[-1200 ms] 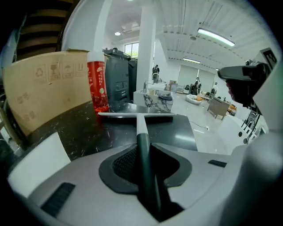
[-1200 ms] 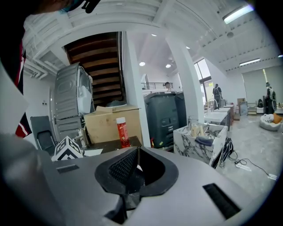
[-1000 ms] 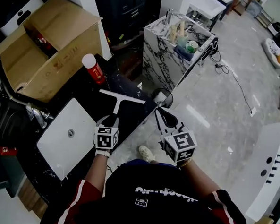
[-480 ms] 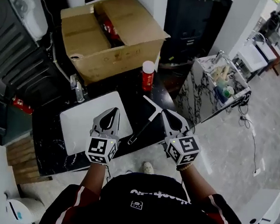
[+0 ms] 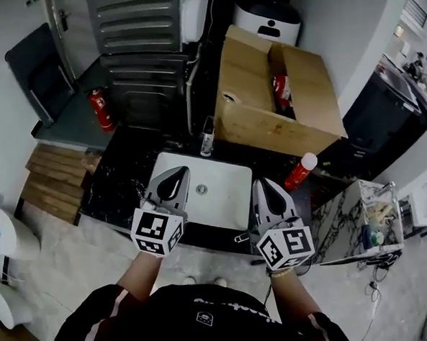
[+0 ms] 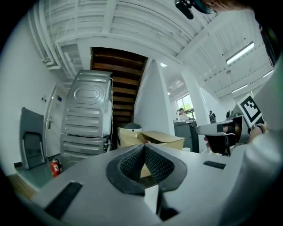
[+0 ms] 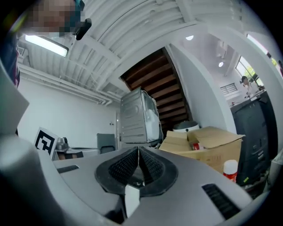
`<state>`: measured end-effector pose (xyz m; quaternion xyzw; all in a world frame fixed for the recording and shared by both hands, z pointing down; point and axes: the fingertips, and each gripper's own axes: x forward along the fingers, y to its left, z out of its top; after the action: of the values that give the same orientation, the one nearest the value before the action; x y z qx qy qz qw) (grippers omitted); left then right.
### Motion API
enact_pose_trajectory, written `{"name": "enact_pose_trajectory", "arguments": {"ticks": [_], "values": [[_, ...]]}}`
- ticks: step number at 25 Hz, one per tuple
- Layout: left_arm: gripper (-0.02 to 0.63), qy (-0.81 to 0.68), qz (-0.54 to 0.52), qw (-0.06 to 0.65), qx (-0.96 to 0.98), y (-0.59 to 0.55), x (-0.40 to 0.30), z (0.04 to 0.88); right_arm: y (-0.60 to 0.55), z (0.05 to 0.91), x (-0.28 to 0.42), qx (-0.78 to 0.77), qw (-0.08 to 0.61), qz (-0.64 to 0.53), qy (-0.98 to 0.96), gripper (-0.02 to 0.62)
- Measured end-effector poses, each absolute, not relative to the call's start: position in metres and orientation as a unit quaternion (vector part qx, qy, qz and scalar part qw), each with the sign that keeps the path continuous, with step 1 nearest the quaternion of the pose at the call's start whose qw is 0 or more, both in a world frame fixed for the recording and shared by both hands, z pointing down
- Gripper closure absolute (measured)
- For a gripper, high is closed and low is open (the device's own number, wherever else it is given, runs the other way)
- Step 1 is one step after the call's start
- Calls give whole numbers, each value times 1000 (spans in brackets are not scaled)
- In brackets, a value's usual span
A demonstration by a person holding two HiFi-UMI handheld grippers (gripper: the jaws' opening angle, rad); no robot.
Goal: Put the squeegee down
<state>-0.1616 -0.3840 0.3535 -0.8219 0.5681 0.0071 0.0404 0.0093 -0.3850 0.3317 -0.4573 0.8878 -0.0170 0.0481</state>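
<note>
Behind the dark marbled counter point(image 5: 115, 189), against the back wall, stands the biggest item, a grey ribbed metal machine point(image 5: 146, 25), w/ a wooden stair underside above it in both gripper views. Right of it an open cardboard box point(image 5: 275, 105) sits on the counter's back part, a red pack point(image 5: 280, 87) inside, and a round white appliance point(image 5: 266, 22) is behind the box. A white basin point(image 5: 222, 199) is set in the counter, w/ a faucet point(image 5: 207, 137) at its back edge. A marble-look cabinet point(image 5: 355, 218) stands right of the counter, and a stack of wood planks point(image 5: 54, 174) lies left of it. The left gripper point(image 5: 176, 170) point(image 6: 143, 146) is held over the basin's left front corner. Its jaws have just been closing, and the pads now meet w/ nothing btwn them. The right gripper point(image 5: 265, 182) point(image 7: 138, 150) is over the counter just right of the basin, pads likewise together and empty. Smaller bits: a red spray can point(image 5: 301, 171) w/ white cap stands on the counter in front of the box, and a red extinguisher point(image 5: 100, 110) stands left of the machine. Of the squeegee point(image 5: 242, 238) only what looks like a small pale end shows, at the counter's front edge btwn the grippers. The right gripper blocks the rest, and neither gripper holds it.
</note>
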Motion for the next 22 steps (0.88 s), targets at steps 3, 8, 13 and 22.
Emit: {"name": "enact_pose_trajectory", "arguments": {"ticks": [3, 8, 13, 22], "values": [[594, 583, -2, 36, -812, -373, -182, 356, -383, 334, -15, -449, 32, -4, 893, 554], [594, 580, 0, 36, -814, -367, -180, 358, -376, 336, -23, -448, 9, 6, 894, 557], [594, 559, 10, 33, -828, -371, -157, 357, -373, 339, -10, -460, -2, 4, 888, 557], [594, 529, 14, 37, -848, -373, -129, 350, -370, 336, 8, -474, -2, 4, 881, 557]]}}
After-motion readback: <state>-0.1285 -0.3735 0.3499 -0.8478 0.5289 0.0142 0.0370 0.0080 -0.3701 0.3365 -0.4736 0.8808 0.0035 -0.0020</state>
